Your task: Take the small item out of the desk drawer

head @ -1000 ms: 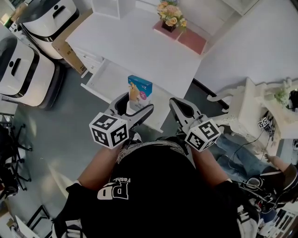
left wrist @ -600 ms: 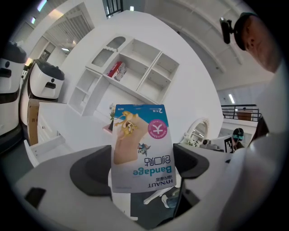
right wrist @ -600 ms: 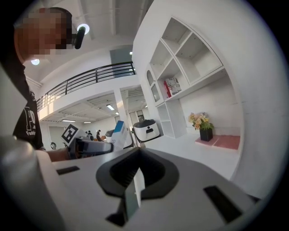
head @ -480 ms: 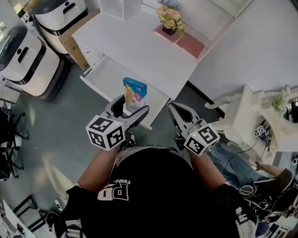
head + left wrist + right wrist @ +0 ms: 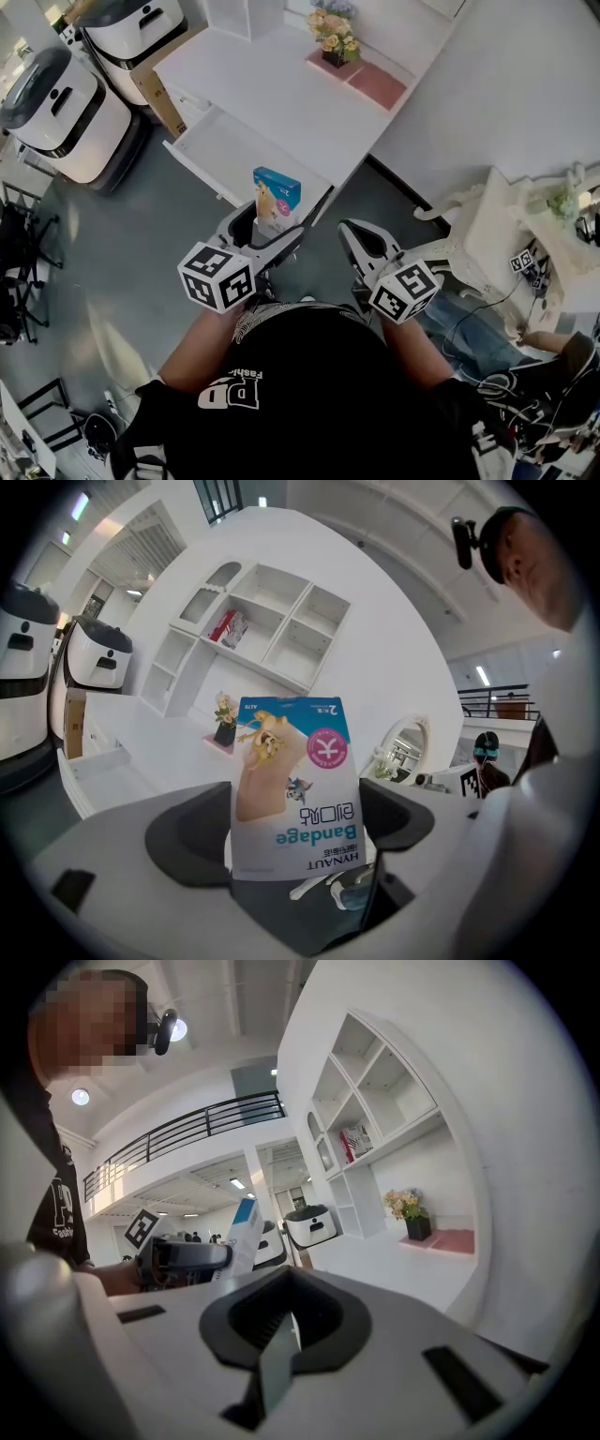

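Left hand-held gripper (image 5: 272, 223) clamps bandage box (image 5: 295, 789) between its jaws, near the open drawer (image 5: 225, 155). Right hand-held gripper (image 5: 354, 234) closed, empty.

Blue-and-white bandage box (image 5: 295, 789) with a pink circle, in front of the all-white desk (image 5: 272, 98); pink mat (image 5: 375, 86) on that desk, grey floor (image 5: 141, 244) beside it.

Staged home room inside large hall, studio-like. Ahead of left gripper (image 5: 278, 214): white desk (image 5: 272, 89), open drawer (image 5: 230, 155), flower pot (image 5: 331, 36), pink mat (image 5: 377, 86), white wall shelves (image 5: 272, 639). To its left: white machines (image 5: 66, 112), grey floor (image 5: 122, 244). To its right: ornate white dressing table (image 5: 487, 220). Mezzanine railing (image 5: 187, 1131) high in right gripper view.
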Motion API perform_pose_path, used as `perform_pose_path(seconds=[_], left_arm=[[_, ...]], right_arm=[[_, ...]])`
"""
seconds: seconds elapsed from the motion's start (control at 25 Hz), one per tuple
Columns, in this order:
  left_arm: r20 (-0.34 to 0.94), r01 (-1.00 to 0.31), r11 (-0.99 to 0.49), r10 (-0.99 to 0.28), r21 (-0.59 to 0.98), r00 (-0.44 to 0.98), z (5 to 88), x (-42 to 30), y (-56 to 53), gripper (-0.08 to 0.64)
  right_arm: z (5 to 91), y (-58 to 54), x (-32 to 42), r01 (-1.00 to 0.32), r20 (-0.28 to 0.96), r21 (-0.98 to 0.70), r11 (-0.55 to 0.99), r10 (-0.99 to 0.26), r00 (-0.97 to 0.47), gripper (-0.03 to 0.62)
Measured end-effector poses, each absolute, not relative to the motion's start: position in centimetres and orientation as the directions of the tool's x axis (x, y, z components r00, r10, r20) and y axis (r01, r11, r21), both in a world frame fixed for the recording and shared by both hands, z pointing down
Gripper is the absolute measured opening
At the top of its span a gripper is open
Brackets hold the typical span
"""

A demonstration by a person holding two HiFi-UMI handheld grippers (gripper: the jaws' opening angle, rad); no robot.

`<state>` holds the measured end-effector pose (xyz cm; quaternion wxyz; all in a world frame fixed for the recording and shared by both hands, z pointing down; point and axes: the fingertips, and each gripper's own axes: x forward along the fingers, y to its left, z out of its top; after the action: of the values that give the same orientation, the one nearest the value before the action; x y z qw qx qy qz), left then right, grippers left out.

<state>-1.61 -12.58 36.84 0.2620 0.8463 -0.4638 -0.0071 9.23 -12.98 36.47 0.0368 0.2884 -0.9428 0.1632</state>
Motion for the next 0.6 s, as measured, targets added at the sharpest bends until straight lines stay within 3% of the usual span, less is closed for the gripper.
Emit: perform_pose_path(seconds=[0.6], left_arm=[[0.242,-0.822,-0.393,-0.823,0.412,0.514,36.8,1.7,-6.8,0.417]], right_arm=[[37.2,-7.9,12.4,-0.501,0.135,-0.319,0.804,-0.485,-0.864,0.006]])
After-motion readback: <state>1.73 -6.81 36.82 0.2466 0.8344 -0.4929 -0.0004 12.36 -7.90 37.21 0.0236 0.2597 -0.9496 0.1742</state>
